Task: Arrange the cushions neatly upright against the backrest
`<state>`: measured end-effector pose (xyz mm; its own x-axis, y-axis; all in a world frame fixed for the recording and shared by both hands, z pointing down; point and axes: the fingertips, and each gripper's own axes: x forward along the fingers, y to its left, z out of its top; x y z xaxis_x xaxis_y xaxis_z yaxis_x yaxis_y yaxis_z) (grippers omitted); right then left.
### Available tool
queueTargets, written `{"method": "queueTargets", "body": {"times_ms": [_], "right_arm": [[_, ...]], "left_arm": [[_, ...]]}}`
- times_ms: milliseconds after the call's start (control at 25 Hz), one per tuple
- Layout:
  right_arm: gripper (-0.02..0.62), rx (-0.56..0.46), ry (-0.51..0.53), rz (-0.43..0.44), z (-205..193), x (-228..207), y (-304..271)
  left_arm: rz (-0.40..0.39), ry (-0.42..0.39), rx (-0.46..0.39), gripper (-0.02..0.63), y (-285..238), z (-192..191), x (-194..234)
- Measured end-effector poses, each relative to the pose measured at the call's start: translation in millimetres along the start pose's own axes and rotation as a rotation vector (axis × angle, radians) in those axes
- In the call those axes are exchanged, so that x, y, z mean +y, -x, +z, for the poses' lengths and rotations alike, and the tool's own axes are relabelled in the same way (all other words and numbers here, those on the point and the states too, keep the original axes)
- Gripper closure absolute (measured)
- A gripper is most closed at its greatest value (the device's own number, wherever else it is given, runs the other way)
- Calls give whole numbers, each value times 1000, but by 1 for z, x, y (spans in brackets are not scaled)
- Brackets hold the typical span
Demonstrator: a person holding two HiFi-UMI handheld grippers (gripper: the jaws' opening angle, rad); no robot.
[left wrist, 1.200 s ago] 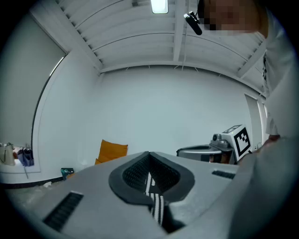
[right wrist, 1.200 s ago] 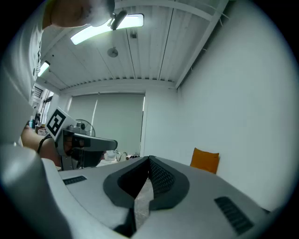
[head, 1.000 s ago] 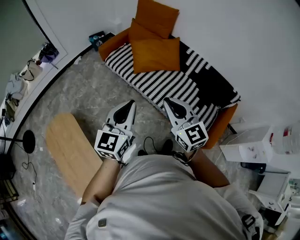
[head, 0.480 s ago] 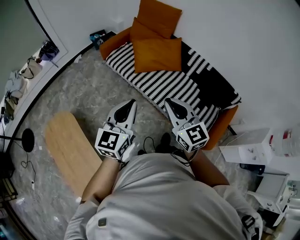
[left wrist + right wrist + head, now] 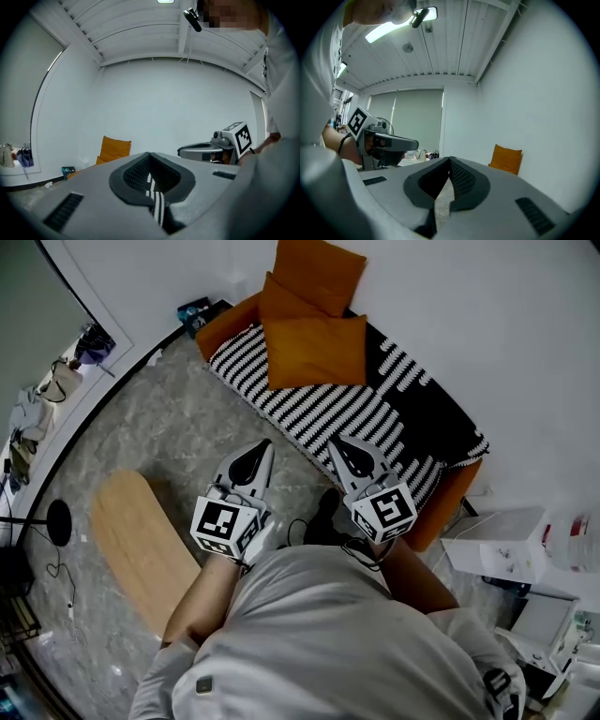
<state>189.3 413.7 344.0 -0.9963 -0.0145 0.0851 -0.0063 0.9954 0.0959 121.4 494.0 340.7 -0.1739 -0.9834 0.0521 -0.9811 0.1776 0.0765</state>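
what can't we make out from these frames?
Middle cushion: head view, mostly hidden behind front cushion; lean unclear.
Sofa: gripper views, blocked by left gripper and right gripper; only a cushion top shows.
Clutter at left edge: head view, too small to identify.

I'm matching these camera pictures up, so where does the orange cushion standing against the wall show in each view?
Head view: the upright orange cushion is at top centre, against the white wall.
Left gripper view: left of centre, low in the picture.
Right gripper view: right of centre, low in the picture.
Shared landmark: the white wall behind it.
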Motion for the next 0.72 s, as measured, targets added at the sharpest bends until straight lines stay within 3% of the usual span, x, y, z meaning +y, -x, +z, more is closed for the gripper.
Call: {"method": "queueTargets", "body": {"times_ms": [360, 720], "right_arm": [[569, 20, -15, 36, -15, -103, -50], [569, 23, 1, 66, -15, -224, -71]], "left_arm": [[15, 1, 44, 597, -113, 1, 28], [12, 8, 64, 597, -244, 9, 21]]}}
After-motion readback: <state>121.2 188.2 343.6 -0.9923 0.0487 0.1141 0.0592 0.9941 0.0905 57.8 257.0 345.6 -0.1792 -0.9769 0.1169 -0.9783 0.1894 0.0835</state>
